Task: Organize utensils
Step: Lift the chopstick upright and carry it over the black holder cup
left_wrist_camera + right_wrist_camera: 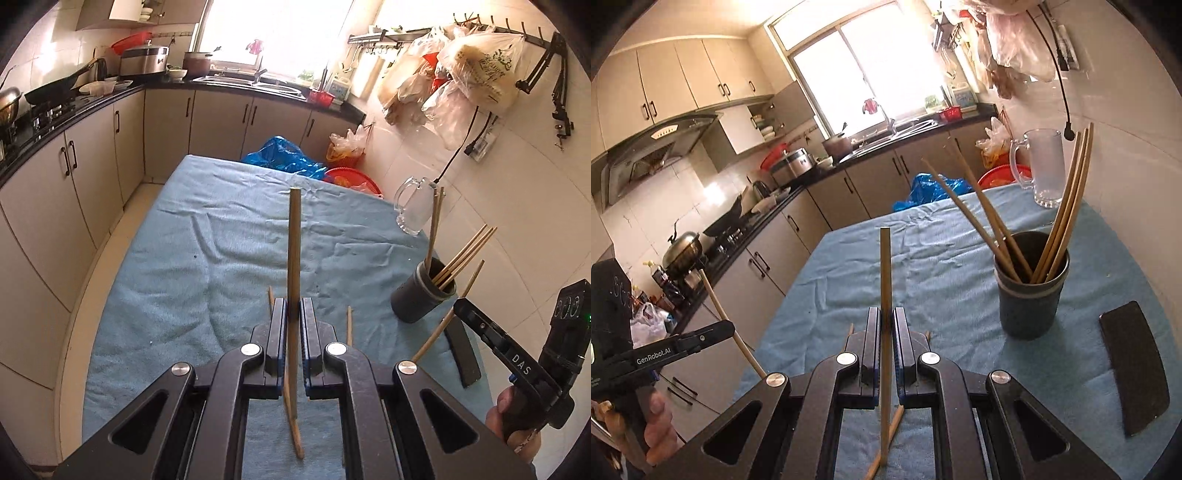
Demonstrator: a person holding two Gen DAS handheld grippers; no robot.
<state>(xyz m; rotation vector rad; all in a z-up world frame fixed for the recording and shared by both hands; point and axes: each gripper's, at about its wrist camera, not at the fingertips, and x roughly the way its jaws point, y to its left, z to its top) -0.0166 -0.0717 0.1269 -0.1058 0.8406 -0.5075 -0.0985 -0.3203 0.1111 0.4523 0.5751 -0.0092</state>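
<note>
Your left gripper (294, 314) is clamped on a slim, round wooden chopstick (294, 251), held upright. Your right gripper (886, 325) pinches a second pale wooden chopstick (885, 280) the same way. More loose chopsticks (295, 424) lie crossed on the wrinkled blue cloth-covered counter (207, 240). The dark cylindrical holder (1030, 295) carries several chopsticks leaning outward. Only the right view shows the flat black curved slab (1134, 369) clearly, beside the holder. A frosted glass mug (1045, 166) stands behind.
</note>
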